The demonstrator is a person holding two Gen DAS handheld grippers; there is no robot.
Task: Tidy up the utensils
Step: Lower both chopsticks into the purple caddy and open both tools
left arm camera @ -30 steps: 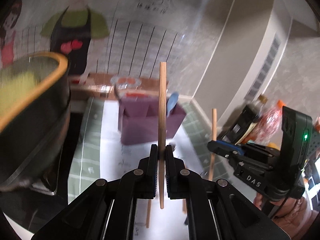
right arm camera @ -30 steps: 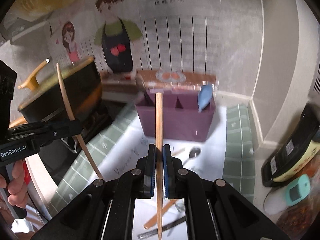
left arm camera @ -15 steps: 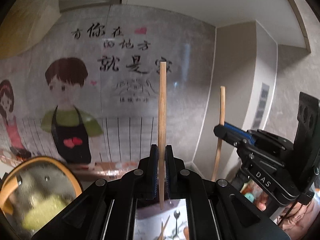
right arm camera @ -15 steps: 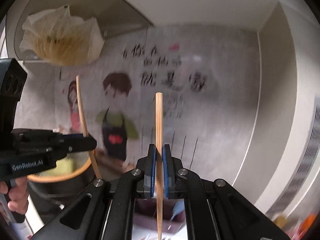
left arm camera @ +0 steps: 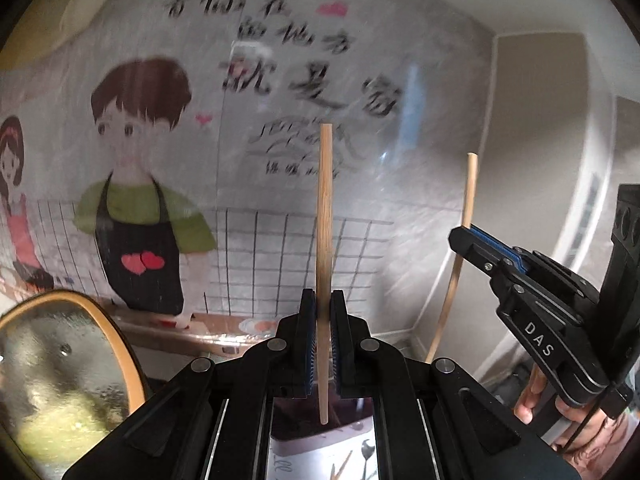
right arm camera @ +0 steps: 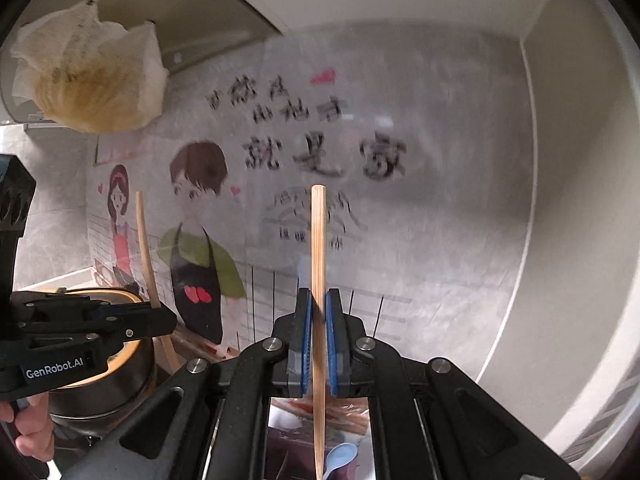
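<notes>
Wooden chopsticks stood upright, one clamped in the left gripper [left arm camera: 324,340] and one [right arm camera: 318,320] in the right gripper [right arm camera: 319,340], both raised before the wall. Carrying looked under way; next each must tip down into the purple holder [right arm camera: 296,452] below.
</notes>
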